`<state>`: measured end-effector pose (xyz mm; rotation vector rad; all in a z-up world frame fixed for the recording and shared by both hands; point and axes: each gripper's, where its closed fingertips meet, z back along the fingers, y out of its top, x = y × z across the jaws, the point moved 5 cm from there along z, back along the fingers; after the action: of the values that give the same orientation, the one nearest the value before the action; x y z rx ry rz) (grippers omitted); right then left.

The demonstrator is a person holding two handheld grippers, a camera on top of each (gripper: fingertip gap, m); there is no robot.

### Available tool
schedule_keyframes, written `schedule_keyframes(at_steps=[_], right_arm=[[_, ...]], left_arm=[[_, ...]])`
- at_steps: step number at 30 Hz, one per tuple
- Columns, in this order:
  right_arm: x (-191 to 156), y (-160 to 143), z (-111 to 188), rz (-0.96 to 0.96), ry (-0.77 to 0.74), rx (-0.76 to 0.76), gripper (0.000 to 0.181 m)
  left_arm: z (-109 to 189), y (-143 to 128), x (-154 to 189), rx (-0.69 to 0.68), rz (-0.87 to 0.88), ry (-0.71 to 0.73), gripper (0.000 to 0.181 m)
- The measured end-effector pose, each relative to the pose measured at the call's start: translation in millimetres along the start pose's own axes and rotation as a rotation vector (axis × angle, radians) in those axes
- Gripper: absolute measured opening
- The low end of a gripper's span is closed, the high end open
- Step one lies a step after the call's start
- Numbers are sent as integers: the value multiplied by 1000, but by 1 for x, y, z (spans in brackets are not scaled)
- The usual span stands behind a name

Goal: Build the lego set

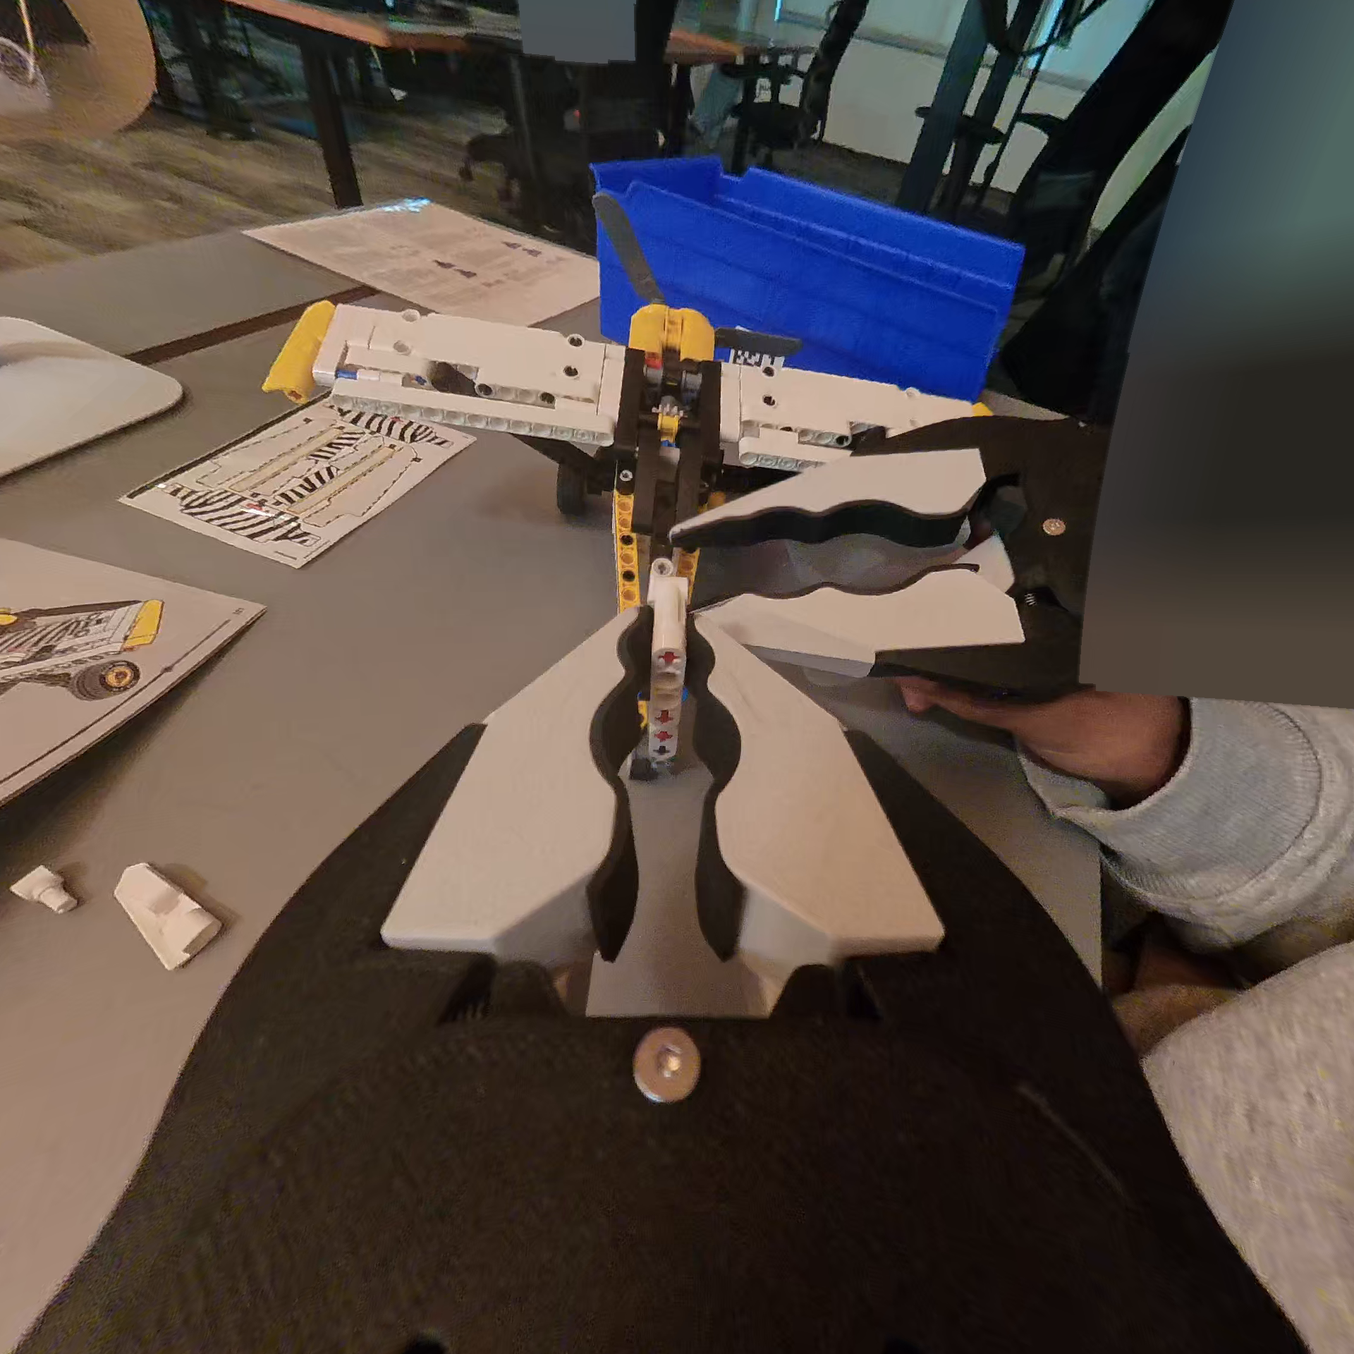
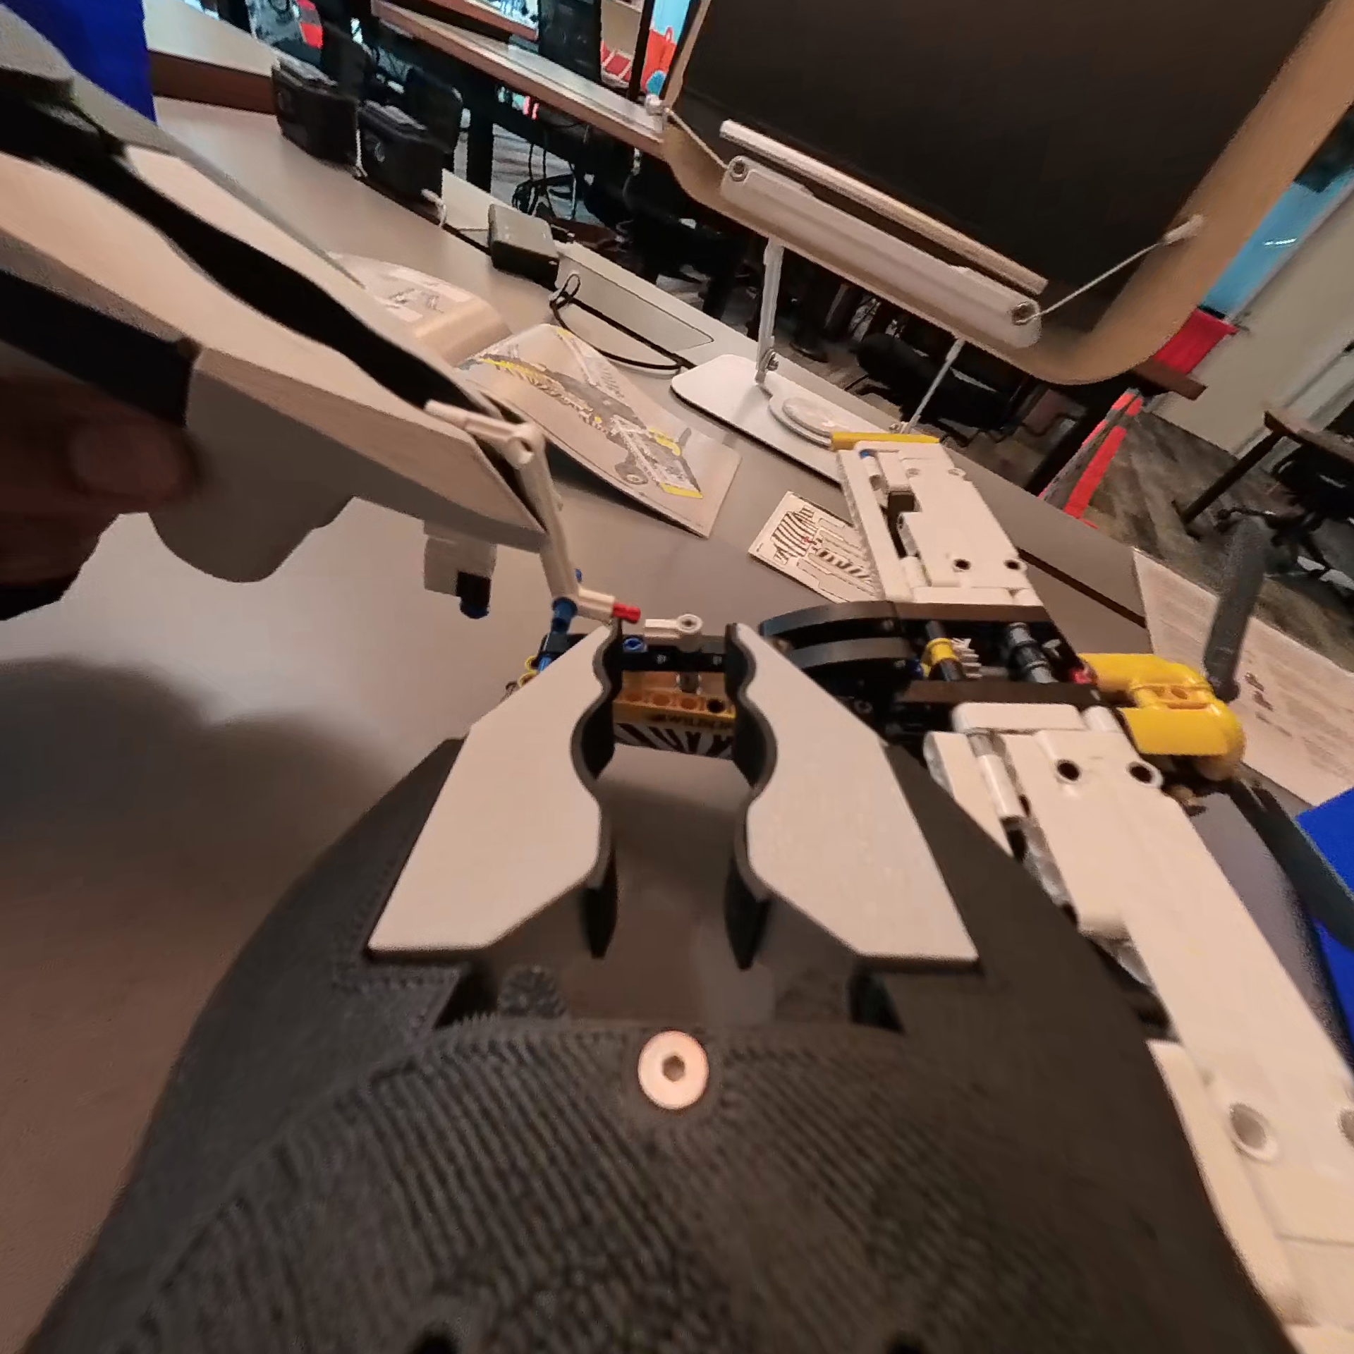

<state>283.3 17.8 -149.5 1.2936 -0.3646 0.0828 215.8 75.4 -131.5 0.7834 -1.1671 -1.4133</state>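
The Lego plane model (image 1: 513,381) has white wings, yellow wing tips and a black and yellow fuselage, and stands on the grey table. My left gripper (image 1: 667,623) is shut on a white beam assembly (image 1: 668,659) with red and blue pins and holds it upright just behind the plane's tail. In the right wrist view that white beam assembly (image 2: 542,513) hangs from the left gripper (image 2: 491,439) above the tail. My right gripper (image 2: 670,645) is closed around the fuselage's yellow and black tail section (image 2: 674,703). It enters the left wrist view from the right (image 1: 689,571).
A blue bin (image 1: 806,256) stands behind the plane. An instruction booklet (image 1: 73,659), a sticker sheet (image 1: 293,476) and two loose white pieces (image 1: 165,916) lie to the left. A monitor stand base (image 2: 769,403) sits on the table's far side. A hand (image 1: 1062,733) holds the right gripper. About 4 cm separates my left fingertips from my right.
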Motion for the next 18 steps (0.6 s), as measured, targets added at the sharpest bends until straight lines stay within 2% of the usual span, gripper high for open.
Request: schedule_keyframes(at_steps=[9,18], right_arm=[[-1,-2,-5,43,-6,-24,15],[-1,-2,-5,61,-11,-22,14]], left_arm=[[-2,-2,-5,-12,-1,-9,7],[-3,-3,-5,-7,-29,-3,7]])
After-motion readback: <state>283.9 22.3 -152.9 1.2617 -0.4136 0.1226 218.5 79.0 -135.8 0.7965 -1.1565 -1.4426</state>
